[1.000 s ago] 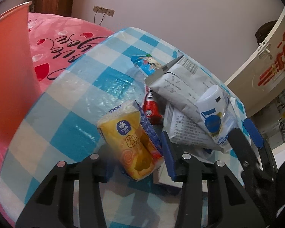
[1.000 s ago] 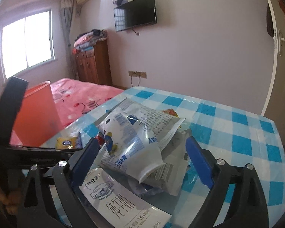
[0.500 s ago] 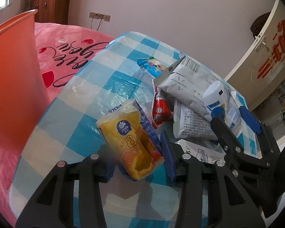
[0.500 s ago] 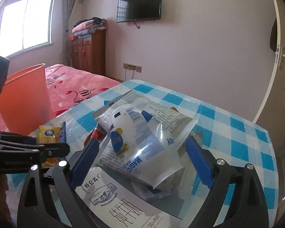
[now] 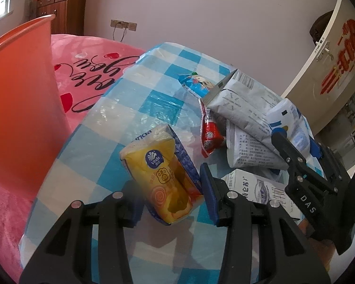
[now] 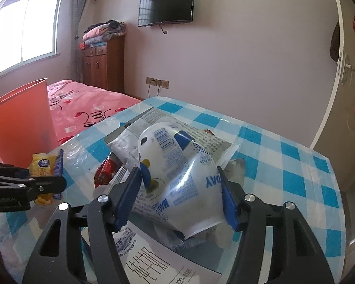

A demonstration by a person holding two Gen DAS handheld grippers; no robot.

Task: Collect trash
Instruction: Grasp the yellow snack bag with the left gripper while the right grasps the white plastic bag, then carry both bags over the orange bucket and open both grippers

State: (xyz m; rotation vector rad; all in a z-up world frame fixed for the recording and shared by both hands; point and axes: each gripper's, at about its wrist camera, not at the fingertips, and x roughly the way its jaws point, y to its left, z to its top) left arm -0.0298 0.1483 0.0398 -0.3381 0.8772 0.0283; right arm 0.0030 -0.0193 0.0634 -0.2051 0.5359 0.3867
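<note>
Left wrist view: our left gripper point(image 5: 171, 189) is clamped on the yellow tissue pack point(image 5: 163, 172) at lower centre, above the blue-checked tablecloth point(image 5: 139, 94). The orange bin point(image 5: 21, 99) fills the left edge, beside the pink bedspread point(image 5: 94, 71). In the right wrist view, our right gripper point(image 6: 181, 196) is closing around the white-and-blue pouch point(image 6: 179, 175) at centre frame; its blue pads sit at the pouch's sides, though we cannot tell whether they press yet. The pouch rests on a grey printed bag point(image 6: 130, 139), with a red wrapper point(image 6: 105, 171) at its left and a white carton point(image 6: 149, 260) beneath, at the bottom.
</note>
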